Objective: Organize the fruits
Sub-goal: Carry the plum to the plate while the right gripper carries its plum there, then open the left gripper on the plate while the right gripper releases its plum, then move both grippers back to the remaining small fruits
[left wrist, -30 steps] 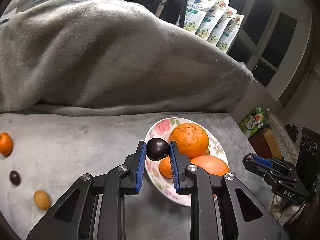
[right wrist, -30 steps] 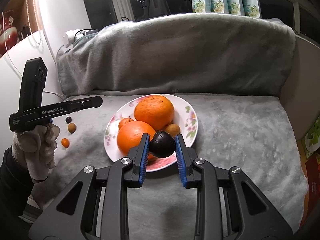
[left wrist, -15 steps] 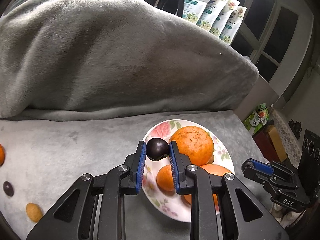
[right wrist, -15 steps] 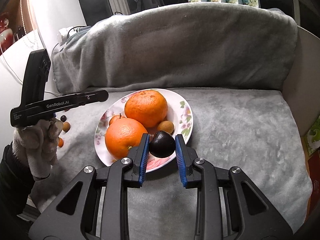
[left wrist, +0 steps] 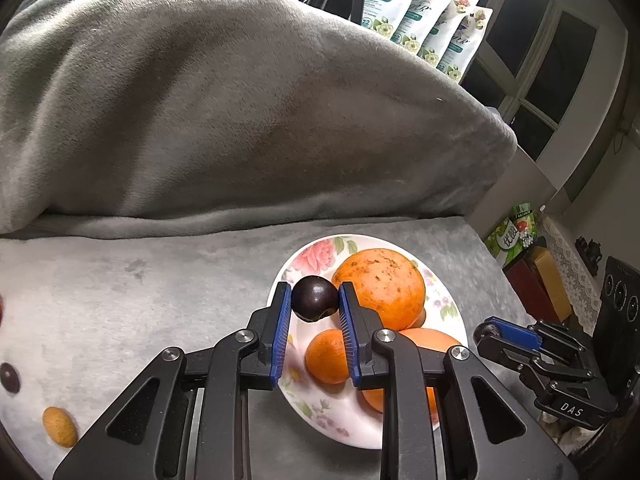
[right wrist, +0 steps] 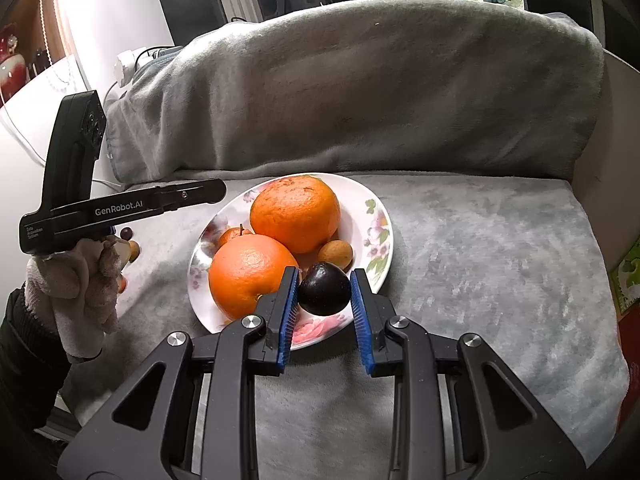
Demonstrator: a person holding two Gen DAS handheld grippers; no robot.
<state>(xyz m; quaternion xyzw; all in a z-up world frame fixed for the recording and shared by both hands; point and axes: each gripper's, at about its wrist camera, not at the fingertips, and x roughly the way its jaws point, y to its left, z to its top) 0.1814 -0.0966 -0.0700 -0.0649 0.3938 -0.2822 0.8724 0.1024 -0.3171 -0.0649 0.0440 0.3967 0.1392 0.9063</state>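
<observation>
A floral plate (left wrist: 316, 412) (right wrist: 380, 216) on the grey blanket holds two big oranges (left wrist: 380, 282) (right wrist: 250, 274), a small tangerine (left wrist: 326, 356) and a small brown fruit (right wrist: 335, 253). My left gripper (left wrist: 314, 306) is shut on a dark round fruit (left wrist: 314, 298), held over the plate's near left rim. My right gripper (right wrist: 325, 298) is shut on a larger dark plum (right wrist: 325, 288), held over the plate's front edge. The right gripper also shows in the left wrist view (left wrist: 520, 344).
Loose on the blanket left of the plate lie a small dark fruit (left wrist: 9, 378) and a yellow-brown fruit (left wrist: 60, 426). A heaped grey blanket (right wrist: 380, 92) rises behind the plate. Pouches (left wrist: 424, 12) stand behind it. Boxes (left wrist: 536, 280) sit off the right edge.
Both grippers have moved forward over the plate with their fruits still held. The loose fruits on the left have slid toward the left wrist view's edge.
</observation>
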